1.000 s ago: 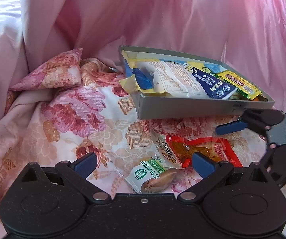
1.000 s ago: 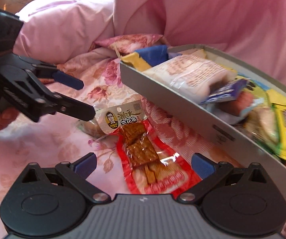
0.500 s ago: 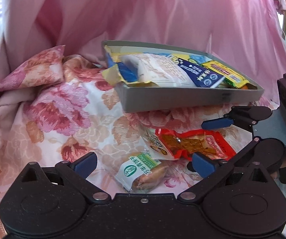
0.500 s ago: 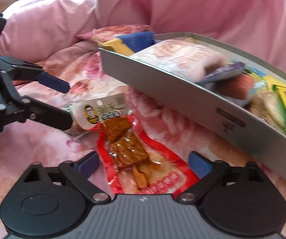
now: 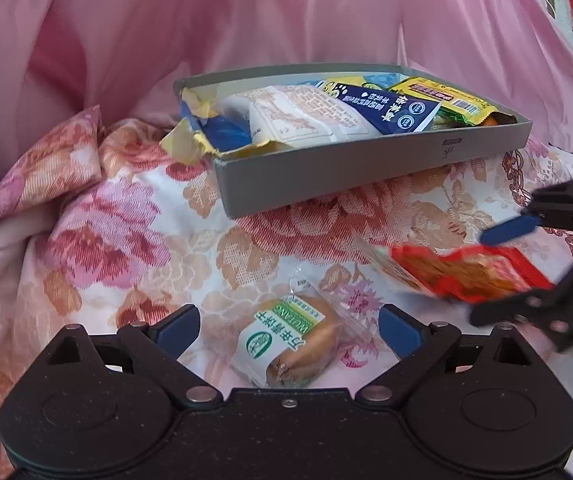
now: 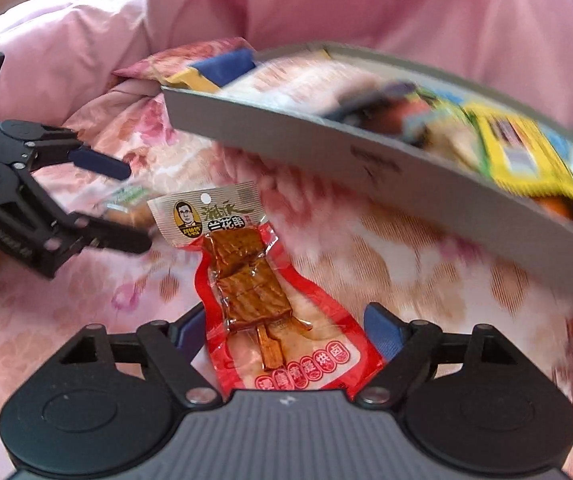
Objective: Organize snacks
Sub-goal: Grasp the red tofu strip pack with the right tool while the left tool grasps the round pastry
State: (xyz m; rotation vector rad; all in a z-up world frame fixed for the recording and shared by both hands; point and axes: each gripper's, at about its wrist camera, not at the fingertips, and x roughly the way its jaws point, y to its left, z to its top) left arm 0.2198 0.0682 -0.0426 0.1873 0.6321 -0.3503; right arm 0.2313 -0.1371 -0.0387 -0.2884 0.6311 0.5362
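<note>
Snacks are lying loose below the gray tray: you are straddling the red packet with the spread right gripper, the bun with the spread left gripper. Close squarely, mid-packet, before lifting.

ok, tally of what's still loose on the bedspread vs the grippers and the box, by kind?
Loose snack packets on the bedspread: 2, red tofu-skewer pack and green-label bread packet
Grey box with snacks inside: 1
Grippers: 2, left gripper open, and right gripper open around the red pack
Total: 5
</note>
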